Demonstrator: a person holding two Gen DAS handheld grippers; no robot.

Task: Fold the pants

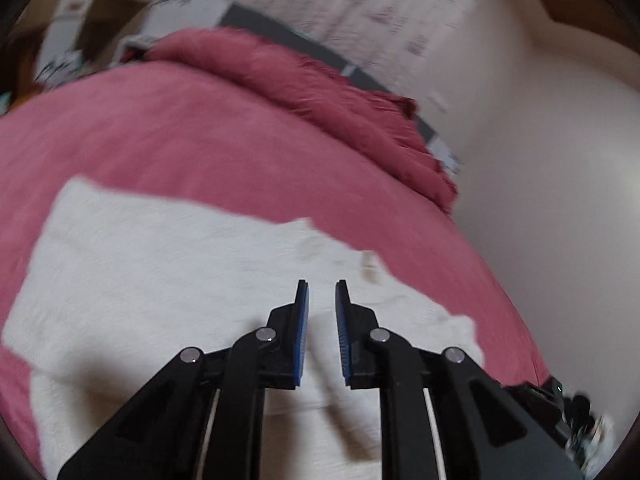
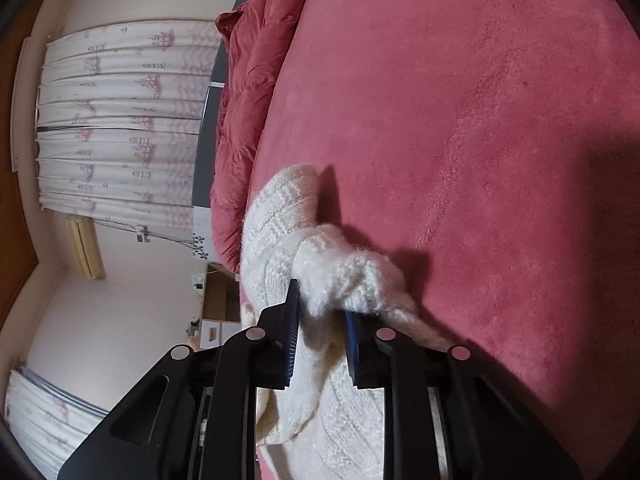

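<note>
The right gripper's (image 2: 320, 312) fingers (image 2: 290, 320) pinch a bunched fold of the cream knitted pants (image 1: 168, 288), which lie on the red-covered bed (image 1: 180, 128), cut off below. The left gripper's (image 1: 322, 292) fingers (image 1: 302, 312) stand nearly together over the blurred cloth, nothing visibly between them.

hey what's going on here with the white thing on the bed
A person is folding cream-white knitted pants on a bed covered with a pink fleece blanket, using a handheld gripper in each hand. The right gripper is clamped on a bunched fold of the knit. The left gripper hangs over the flat part of the pants, its jaws nearly together with nothing between them.
</note>
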